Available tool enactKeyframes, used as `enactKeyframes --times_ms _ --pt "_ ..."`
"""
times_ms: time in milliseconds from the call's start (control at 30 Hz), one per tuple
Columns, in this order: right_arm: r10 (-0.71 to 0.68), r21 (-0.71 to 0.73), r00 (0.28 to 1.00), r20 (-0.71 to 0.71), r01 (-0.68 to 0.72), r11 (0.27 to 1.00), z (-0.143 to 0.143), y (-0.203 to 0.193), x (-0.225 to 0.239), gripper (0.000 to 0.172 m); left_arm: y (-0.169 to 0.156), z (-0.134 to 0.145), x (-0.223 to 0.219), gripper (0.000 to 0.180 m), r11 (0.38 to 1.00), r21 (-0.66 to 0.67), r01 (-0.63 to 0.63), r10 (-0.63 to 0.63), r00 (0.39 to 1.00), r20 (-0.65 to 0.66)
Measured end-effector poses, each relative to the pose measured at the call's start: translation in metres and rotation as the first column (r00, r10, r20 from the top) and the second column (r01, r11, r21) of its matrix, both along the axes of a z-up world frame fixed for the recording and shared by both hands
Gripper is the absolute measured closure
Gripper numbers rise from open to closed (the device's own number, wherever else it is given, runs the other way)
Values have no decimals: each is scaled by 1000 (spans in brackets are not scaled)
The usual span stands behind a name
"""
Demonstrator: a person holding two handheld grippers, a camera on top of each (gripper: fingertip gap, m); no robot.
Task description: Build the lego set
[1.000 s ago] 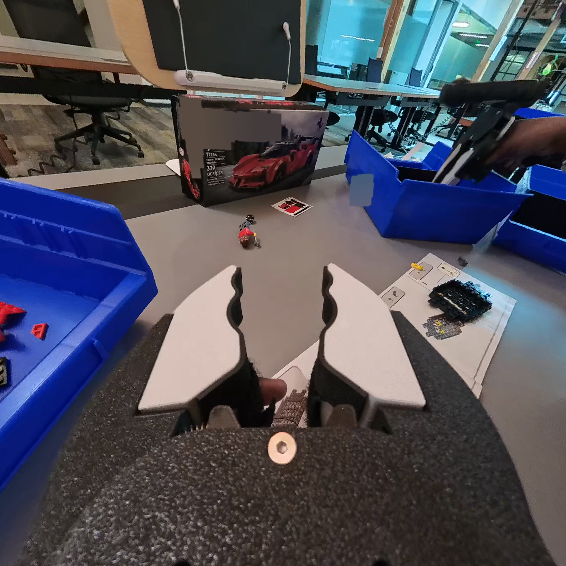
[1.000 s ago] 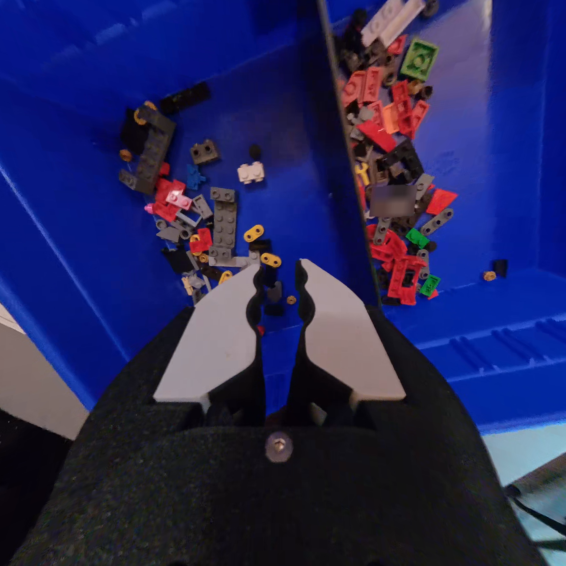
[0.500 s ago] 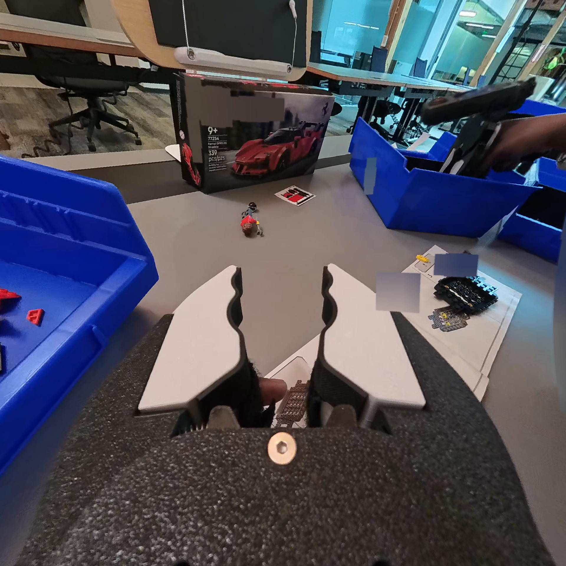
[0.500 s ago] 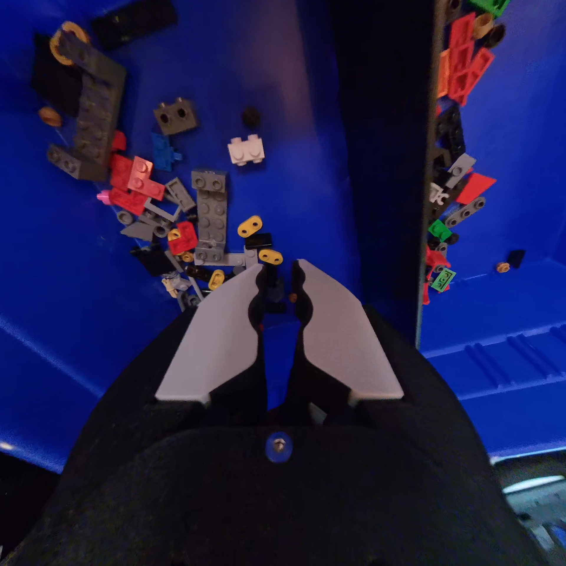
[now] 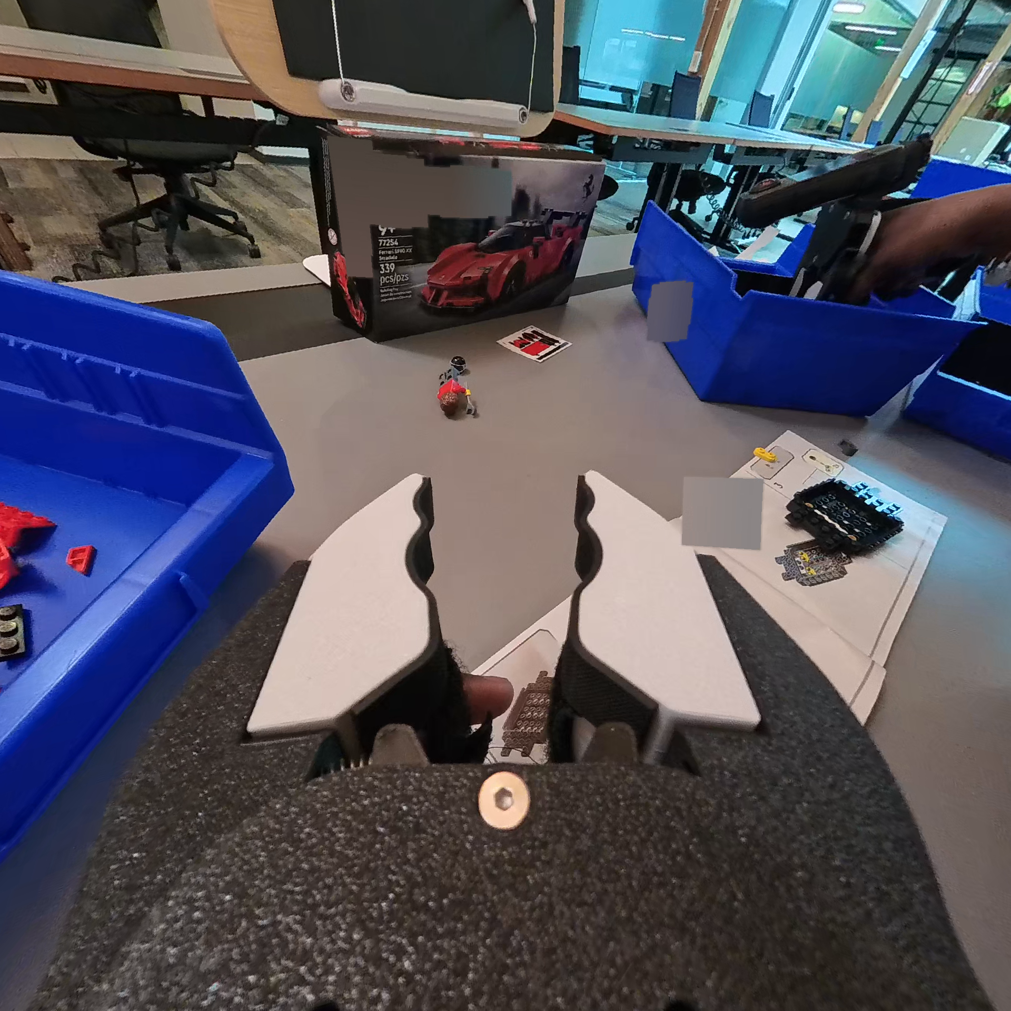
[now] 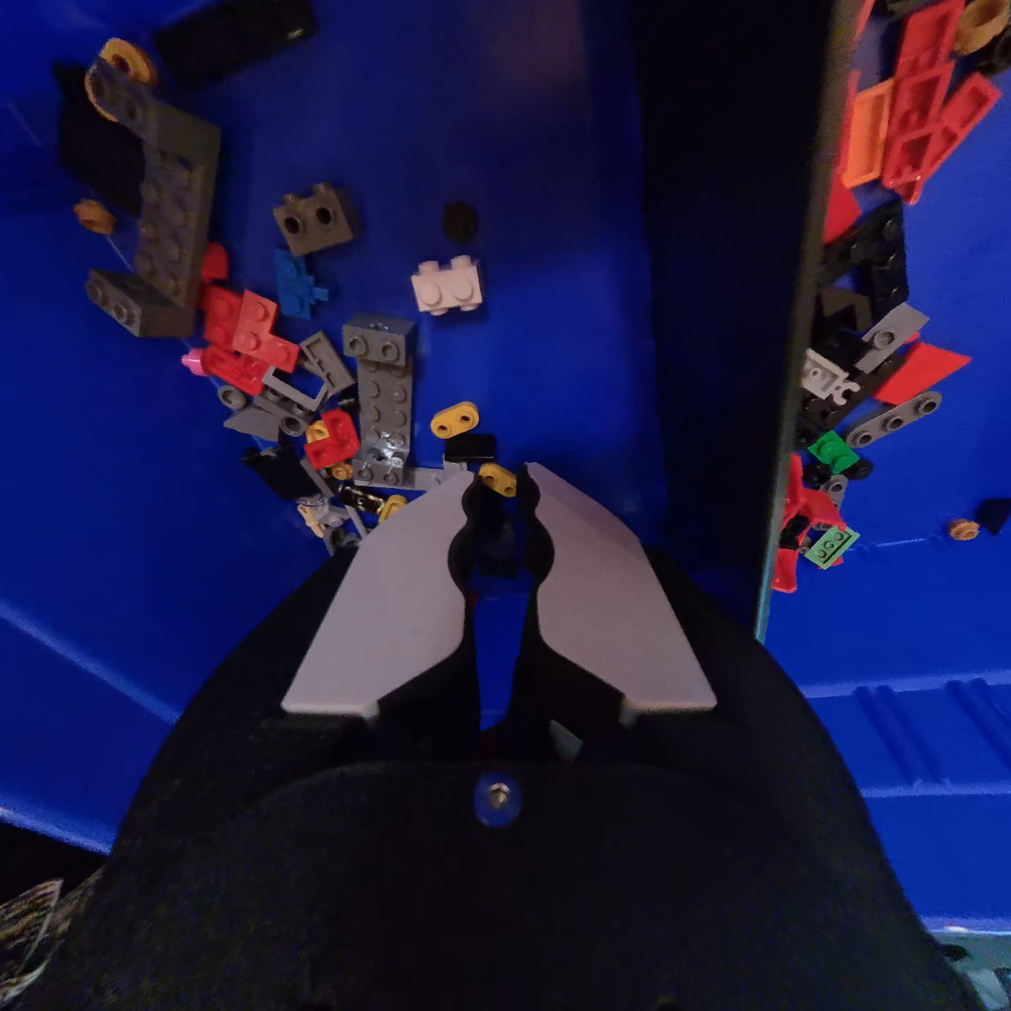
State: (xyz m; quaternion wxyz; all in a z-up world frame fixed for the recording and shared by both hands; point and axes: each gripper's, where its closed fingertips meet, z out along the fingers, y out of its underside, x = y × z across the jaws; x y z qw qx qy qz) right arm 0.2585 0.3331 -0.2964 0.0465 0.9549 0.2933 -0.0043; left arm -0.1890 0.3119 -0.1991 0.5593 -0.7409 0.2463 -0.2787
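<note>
My right gripper [image 6: 497, 481] is down inside a blue bin [image 6: 547, 164], over a heap of small toy bricks. Its jaws stand narrowly apart. A yellow two-hole piece [image 6: 497, 478] lies right at the fingertips, and a small dark piece [image 6: 495, 541] lies on the bin floor between the pads. In the left wrist view, this gripper [image 5: 837, 262] dips into the far right bin [image 5: 809, 350], held by a hand. My left gripper [image 5: 503, 492] is open and empty above the grey table [image 5: 519, 437], far from any piece.
A dark divider wall [image 6: 711, 273] stands right of my right gripper, with more bricks beyond it. On the table are a car-set box [image 5: 465, 240], a minifigure [image 5: 453, 394], a sticker sheet [image 5: 533, 343], a paper sheet [image 5: 875, 591] bearing a black assembly [image 5: 845, 517], and a blue bin [image 5: 137, 383] at left. About 45 centimetres separates my left fingertips from my right.
My right gripper has moved lower and closer to the bricks, and its jaws have narrowed around the dark piece. My left gripper stays open and has hardly moved.
</note>
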Motion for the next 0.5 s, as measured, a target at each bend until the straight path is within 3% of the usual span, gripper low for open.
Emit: enactKeyframes --times_ms 233,500 --pt "234 37 968 89 -238 971 5 3 12 161 0 1 0 131 1000 0 2 -2 1000 6" --pt "191 -13 979 77 -191 982 -2 -1 10 157 0 0 0 131 1000 -3 3 -3 1000 10"
